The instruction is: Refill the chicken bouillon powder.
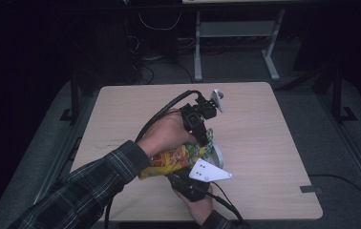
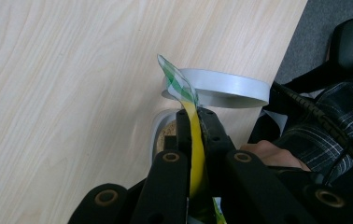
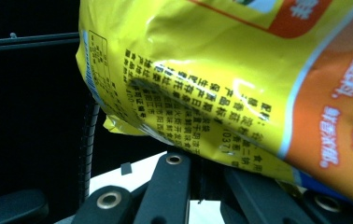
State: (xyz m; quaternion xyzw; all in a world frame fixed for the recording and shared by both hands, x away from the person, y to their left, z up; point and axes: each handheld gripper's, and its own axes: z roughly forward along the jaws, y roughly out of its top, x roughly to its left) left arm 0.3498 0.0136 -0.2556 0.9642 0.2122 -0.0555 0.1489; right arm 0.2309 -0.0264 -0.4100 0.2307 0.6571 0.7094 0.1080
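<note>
Bowl point(image 1: 217, 155) crowds the bag point(image 1: 176, 160) — table point(image 1: 264, 129) beyond (rightward) open.

Digits, seemingly "10371", amid Chinese print on yellow packet point(image 3: 240, 70)

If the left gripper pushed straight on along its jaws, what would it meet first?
Probably the grey bowl: the left gripper, shut on the yellow bag's edge, points at its rim. Depth is uncertain.
</note>
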